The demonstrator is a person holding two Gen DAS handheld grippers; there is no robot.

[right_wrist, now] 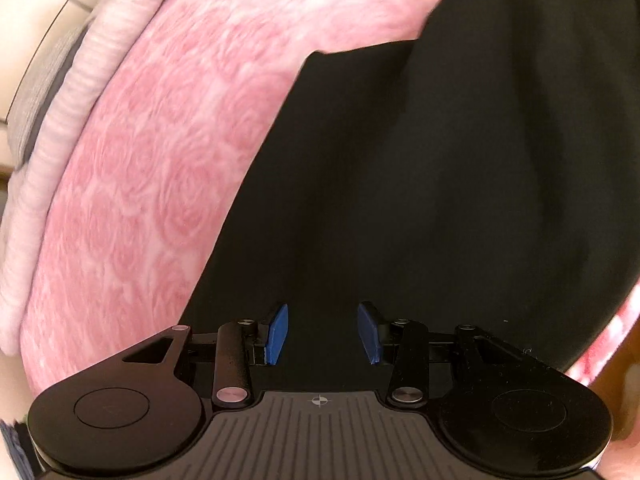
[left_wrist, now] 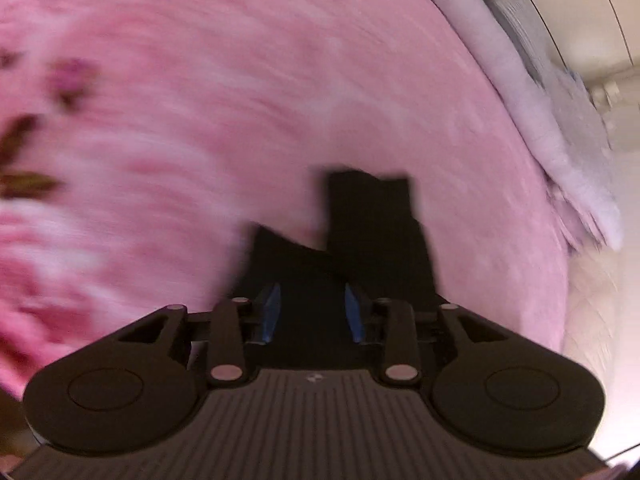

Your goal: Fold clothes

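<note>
Pink rose-patterned blanket (right_wrist: pixel 160 168): serves as the work surface and landmark, filling most of both wrist views; blurred in the left view. Black garment (right_wrist: pixel 440 184): lies spread on the blanket, its edge running diagonally across the right view; in the left view a narrower black portion (left_wrist: pixel 372 232) extends away from the fingers over the blanket. Pale ribbed throw (right_wrist: pixel 80 92): borders the blanket's far edge, with grey fabric (right_wrist: pixel 44 92) beyond it. Left gripper (left_wrist: pixel 314 312): blue fingers (left_wrist: pixel 272 312) partly open above black cloth, gripping nothing visible. Right gripper (right_wrist: pixel 324 334): blue fingers (right_wrist: pixel 278 334) partly open over the garment, nothing pinched between them.
</note>
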